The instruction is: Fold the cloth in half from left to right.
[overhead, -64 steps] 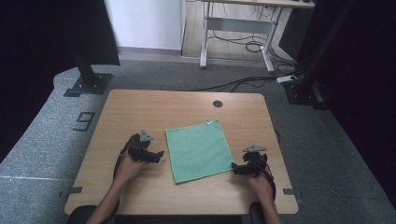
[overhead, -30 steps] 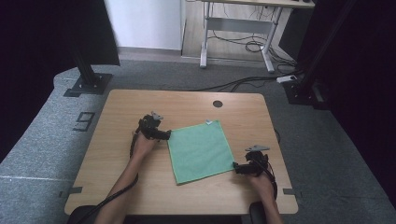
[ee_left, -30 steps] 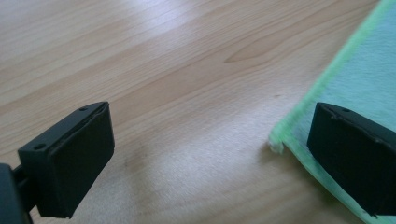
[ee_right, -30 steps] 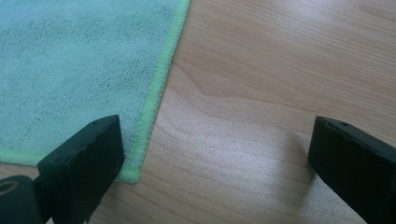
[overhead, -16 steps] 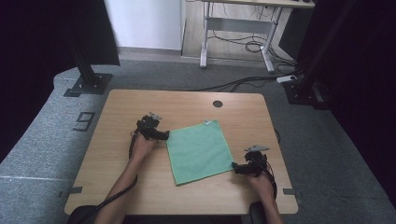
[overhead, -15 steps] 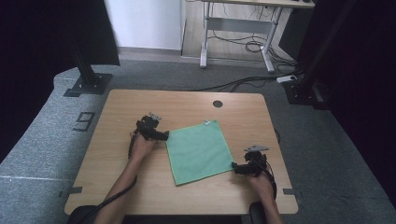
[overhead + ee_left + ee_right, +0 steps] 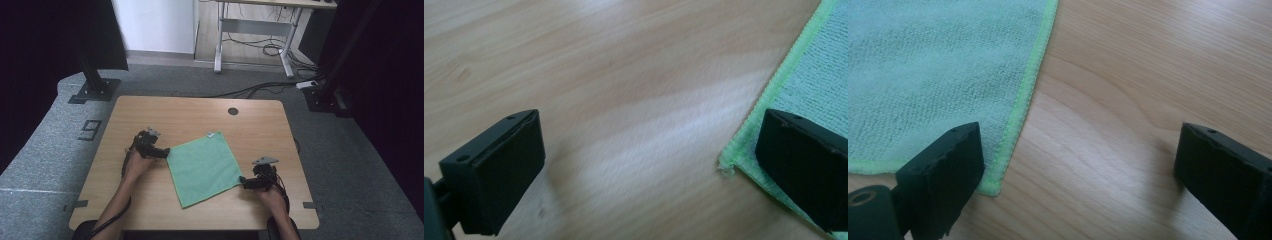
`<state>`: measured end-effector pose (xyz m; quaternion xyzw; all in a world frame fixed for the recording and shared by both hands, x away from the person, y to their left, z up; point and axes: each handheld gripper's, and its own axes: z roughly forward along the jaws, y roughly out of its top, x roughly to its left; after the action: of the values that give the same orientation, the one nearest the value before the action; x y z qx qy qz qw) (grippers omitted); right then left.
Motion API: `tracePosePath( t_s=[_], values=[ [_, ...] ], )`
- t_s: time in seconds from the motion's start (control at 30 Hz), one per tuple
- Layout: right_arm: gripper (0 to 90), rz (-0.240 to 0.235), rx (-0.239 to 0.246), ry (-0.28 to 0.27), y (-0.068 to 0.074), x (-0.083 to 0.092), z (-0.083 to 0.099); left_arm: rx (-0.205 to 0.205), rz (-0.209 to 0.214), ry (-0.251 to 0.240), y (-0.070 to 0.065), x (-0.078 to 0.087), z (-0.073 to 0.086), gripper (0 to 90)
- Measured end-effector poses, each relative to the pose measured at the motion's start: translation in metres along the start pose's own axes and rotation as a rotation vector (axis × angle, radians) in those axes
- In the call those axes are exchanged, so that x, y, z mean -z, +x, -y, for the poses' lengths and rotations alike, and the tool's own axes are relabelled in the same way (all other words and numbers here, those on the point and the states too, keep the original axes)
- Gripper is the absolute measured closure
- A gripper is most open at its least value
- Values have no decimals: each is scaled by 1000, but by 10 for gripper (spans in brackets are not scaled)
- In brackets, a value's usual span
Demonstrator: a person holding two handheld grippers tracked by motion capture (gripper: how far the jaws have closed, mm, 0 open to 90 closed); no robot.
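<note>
A green cloth lies flat on the wooden table, turned at a slant. The left gripper sits at the cloth's left corner with its jaws spread wide; one jaw is over the corner's hem, the other over bare wood. The right gripper sits at the right corner, jaws likewise parted, one over the corner's edge, the other over bare wood.
</note>
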<state>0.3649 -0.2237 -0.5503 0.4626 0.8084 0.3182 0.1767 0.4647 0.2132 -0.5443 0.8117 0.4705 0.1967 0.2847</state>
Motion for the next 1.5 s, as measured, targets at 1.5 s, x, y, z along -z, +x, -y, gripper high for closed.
tracePosePath(
  t_s=[1.5],
  values=[
    [130,-314,198,-7,73,2,-36,51,39,-47,6,12,19,103]
  ],
)
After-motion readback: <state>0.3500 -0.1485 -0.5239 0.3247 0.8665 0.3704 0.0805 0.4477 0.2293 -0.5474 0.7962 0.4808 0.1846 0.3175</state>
